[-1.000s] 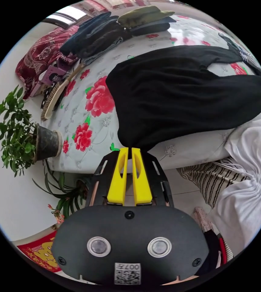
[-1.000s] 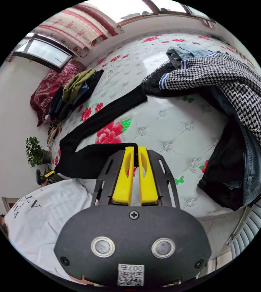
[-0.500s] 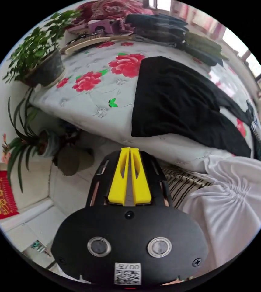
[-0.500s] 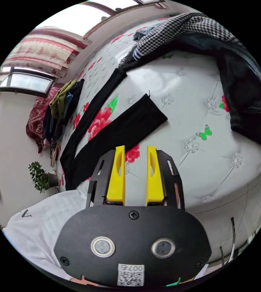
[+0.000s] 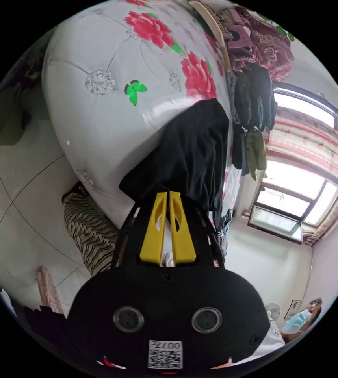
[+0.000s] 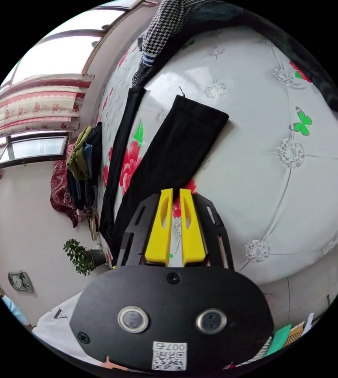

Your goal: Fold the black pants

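The black pants [image 5: 188, 153] lie on the flowered bed [image 5: 98, 118], with their wide end hanging over its edge. My left gripper [image 5: 168, 193] is shut at that overhanging hem, and the cloth bunches toward its tips. In the right gripper view the pants [image 6: 177, 138] stretch along the bed [image 6: 275, 177], two legs side by side and the nearer leg's cuff lying flat. My right gripper [image 6: 175, 191] is shut on the near side edge of that leg, partway along it, over a red flower print.
A stack of folded dark and olive clothes [image 5: 255, 106] sits further along the bed by a window. A houndstooth garment [image 6: 169, 19] lies beyond the cuffs. A potted plant [image 6: 80, 256] stands by the wall. A person's striped trouser leg [image 5: 90, 232] is beside the bed.
Both grippers let go of the pants' ends about half a second ago. The right one opened, then shut on the nearer leg's edge. The left one swung back to the hanging hem.
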`<state>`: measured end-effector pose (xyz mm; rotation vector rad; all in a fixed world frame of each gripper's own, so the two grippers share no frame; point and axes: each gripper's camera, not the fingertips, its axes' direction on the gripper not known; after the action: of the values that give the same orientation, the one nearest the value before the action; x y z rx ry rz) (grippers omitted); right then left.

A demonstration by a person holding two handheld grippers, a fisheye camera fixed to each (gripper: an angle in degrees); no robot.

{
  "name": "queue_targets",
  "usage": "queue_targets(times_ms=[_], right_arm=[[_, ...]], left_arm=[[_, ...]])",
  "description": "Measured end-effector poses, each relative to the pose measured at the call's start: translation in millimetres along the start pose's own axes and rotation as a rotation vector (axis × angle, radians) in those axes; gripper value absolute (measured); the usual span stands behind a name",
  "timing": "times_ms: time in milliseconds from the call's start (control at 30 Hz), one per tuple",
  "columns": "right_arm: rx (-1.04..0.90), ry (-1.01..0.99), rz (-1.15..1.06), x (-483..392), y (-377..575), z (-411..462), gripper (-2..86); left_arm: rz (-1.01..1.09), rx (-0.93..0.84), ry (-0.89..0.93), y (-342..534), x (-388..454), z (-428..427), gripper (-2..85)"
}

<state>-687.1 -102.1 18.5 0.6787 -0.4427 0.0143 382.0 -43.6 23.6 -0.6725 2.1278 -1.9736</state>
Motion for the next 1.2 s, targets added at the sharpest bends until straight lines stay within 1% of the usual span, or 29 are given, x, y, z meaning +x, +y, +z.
queue_targets(times_ms=[100,167,200,267,300,367,433,500,533,567,633,667,767,900,1067,1200], right_arm=[[-0.009,-0.067,0.005,5.9,0.6,3.4,0.4],[0.087,-0.178,-0.096,-8.7,9.6,-25.3,0.0],[0.111,-0.203,-0.122,-13.7,12.8,-35.3,-0.1],[0.193,-0.283,-0.233,-35.7,29.8,-81.2,-0.2],[0.221,-0.295,-0.262,-41.1,35.9,-94.7,-0.2],[0.345,-0.339,-0.396,-55.1,65.3,-145.8,-0.3],[0.365,-0.295,-0.42,-51.5,80.9,-161.6,-0.3],[0.264,-0.172,-0.363,-35.9,84.1,-147.0,-0.3],[0.187,-0.133,-0.292,-20.6,87.0,-131.8,-0.3],[0.185,-0.17,-0.255,-7.1,96.9,-125.3,-0.3],[0.226,-0.246,-0.204,8.9,114.1,-124.4,-0.3],[0.241,-0.278,-0.176,16.0,122.9,-123.3,-0.3],[0.279,-0.303,-0.15,20.9,135.6,-128.6,-0.3],[0.336,-0.314,-0.169,7.7,139.8,-145.8,-0.3],[0.406,-0.303,-0.233,-36.2,127.6,-160.6,-0.3],[0.378,-0.24,-0.288,-87.0,95.1,-155.5,-0.3]], left_arm=[[0.077,0.055,0.087,-2.8,2.5,-18.0,-0.9],[0.186,0.079,0.139,-2.0,15.2,-42.0,-0.9],[0.216,0.084,0.153,-1.0,19.0,-49.3,-0.9],[0.329,0.102,0.185,7.6,34.9,-79.9,-1.0],[0.358,0.103,0.184,11.1,39.0,-87.3,-1.0],[0.502,0.123,0.152,30.2,51.7,-115.1,-1.0],[0.56,0.117,0.094,41.2,48.0,-125.4,-1.0],[0.529,0.093,0.037,44.3,28.4,-123.5,-1.0],[0.445,0.089,0.044,43.4,8.4,-120.1,-1.0],[0.374,0.117,0.086,44.7,-8.7,-119.6,-1.0],[0.32,0.153,0.163,48.6,-22.4,-119.6,-1.0],[0.315,0.146,0.17,50.1,-21.9,-117.2,-1.0],[0.384,0.123,0.101,49.9,-0.1,-116.4,-1.0],[0.434,0.151,0.169,40.3,27.8,-123.0,-1.0],[0.462,0.191,0.188,13.2,69.4,-109.1,-1.0],[0.433,0.176,0.153,-21.0,99.4,-89.5,-1.0]])
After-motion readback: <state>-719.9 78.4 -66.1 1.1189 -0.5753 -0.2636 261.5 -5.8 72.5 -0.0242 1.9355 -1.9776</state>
